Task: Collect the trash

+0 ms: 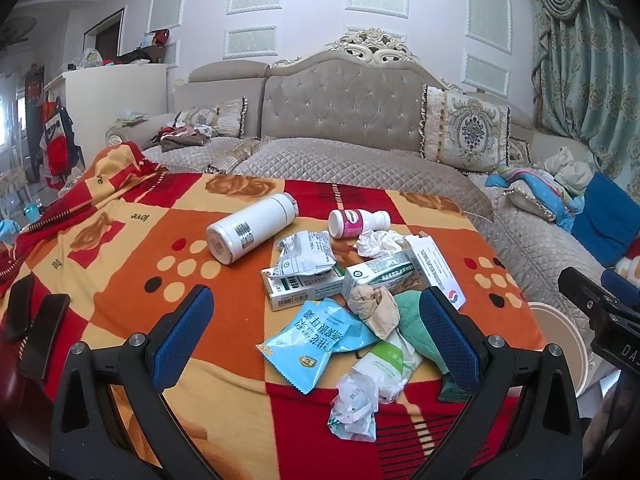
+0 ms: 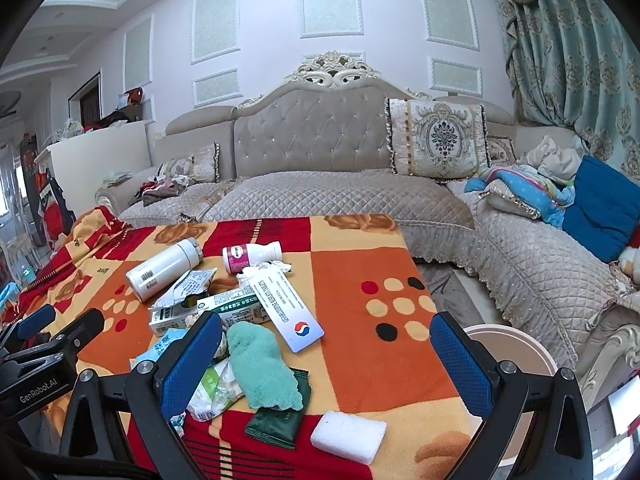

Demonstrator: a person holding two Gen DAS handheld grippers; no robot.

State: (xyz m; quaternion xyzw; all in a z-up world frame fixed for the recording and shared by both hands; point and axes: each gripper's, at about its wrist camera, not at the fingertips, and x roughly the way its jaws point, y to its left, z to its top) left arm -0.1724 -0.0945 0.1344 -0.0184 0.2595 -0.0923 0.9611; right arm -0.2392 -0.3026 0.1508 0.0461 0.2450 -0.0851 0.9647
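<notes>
Both grippers hang over the blanket-covered table [image 2: 360, 280], and nothing has been lifted yet. The left gripper [image 1: 316, 328] is spread wide and empty, its blue pads framing the heap: a light blue snack packet [image 1: 316, 340] lies right between the fingers, a crumpled clear wrapper [image 1: 354, 408] sits just below it, and a wad of tan paper [image 1: 374, 308] lies toward the right finger. Further ahead lie two green-and-white cartons [image 1: 304, 284], a torn silver pouch [image 1: 306, 256], a white tissue ball [image 1: 378, 242], a pink-labelled bottle [image 1: 358, 222] and a white flask [image 1: 252, 232] on its side.

The right gripper [image 2: 326, 364] is also wide open, holding nothing. A mint green cloth [image 2: 264, 364] sits just inside its left finger, with a dark green sachet [image 2: 280, 420] and a white sponge [image 2: 348, 436] close below, between the fingers. A long white box [image 2: 284, 308] lies ahead of it.

Beyond the right finger, off the table's edge, the rim of a round bin [image 2: 516, 340] shows; I cannot tell whether anything is inside. By my reading, the collecting has barely begun: practically the whole pile remains on the table.
</notes>
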